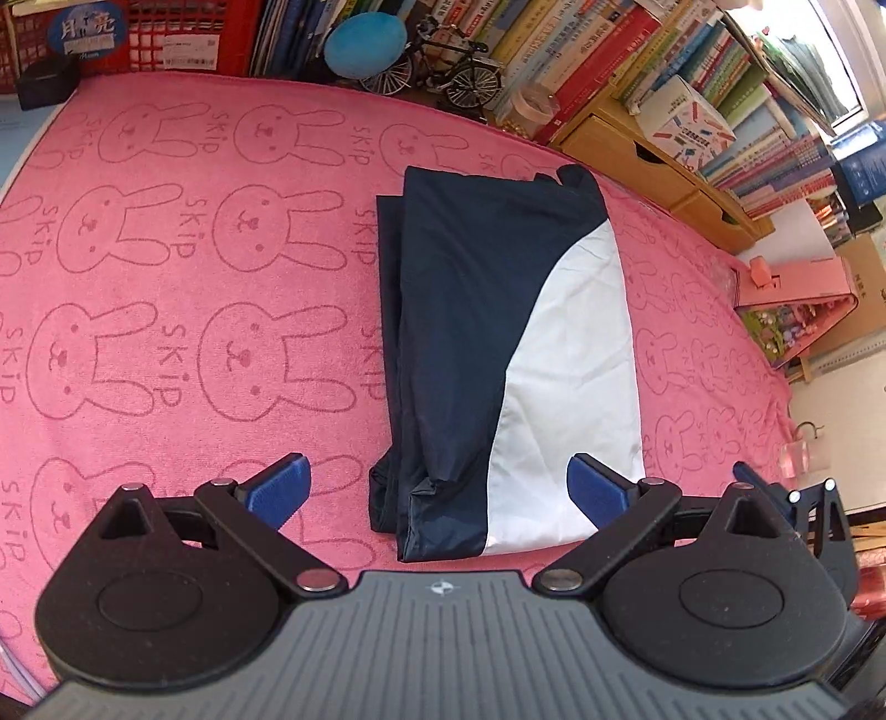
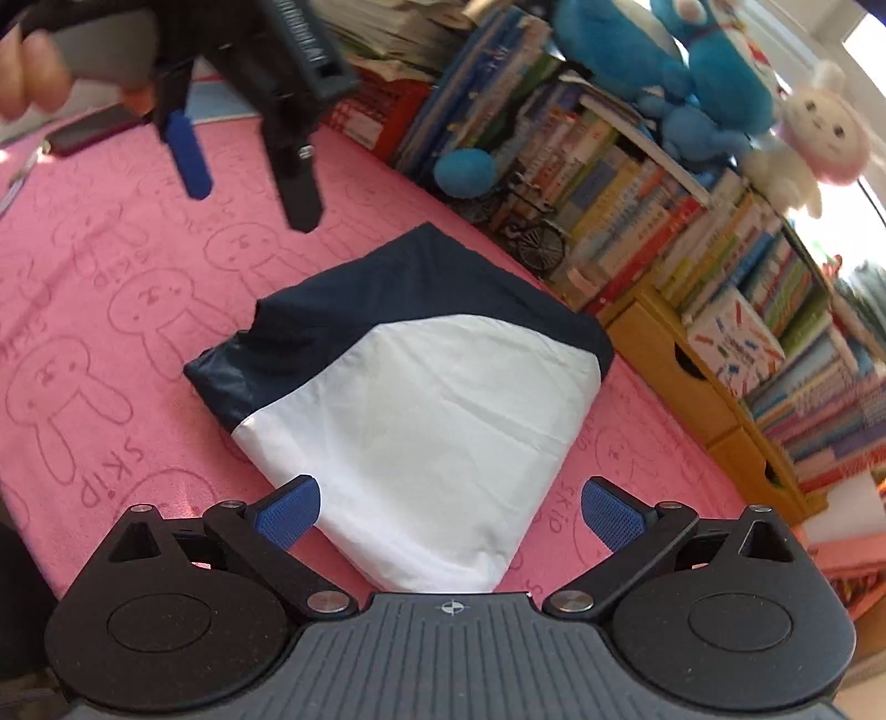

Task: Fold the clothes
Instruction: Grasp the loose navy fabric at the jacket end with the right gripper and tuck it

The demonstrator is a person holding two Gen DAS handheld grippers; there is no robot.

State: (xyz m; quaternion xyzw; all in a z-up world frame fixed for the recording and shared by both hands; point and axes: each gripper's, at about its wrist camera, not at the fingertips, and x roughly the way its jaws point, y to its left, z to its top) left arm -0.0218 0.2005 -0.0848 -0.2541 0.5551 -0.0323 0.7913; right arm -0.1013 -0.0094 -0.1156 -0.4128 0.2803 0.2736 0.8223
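A navy and white garment [image 1: 498, 354] lies folded into a narrow rectangle on the pink bunny-print towel [image 1: 194, 277]. My left gripper [image 1: 440, 490] is open and empty, hovering at the garment's near end. In the right wrist view the garment [image 2: 410, 399] lies white side toward me. My right gripper [image 2: 451, 512] is open and empty, just above its near white corner. The left gripper [image 2: 243, 166] also shows in the right wrist view at top left, held by a hand above the towel. The right gripper's edge [image 1: 786, 493] shows at the right of the left wrist view.
Rows of books [image 1: 664, 66] and a wooden drawer unit [image 1: 653, 160] line the far side. A model bicycle [image 1: 437, 66] and a blue ball [image 1: 365, 44] stand at the towel's far edge. Plush toys [image 2: 720, 72] sit on the books. A phone [image 2: 94, 135] lies far left.
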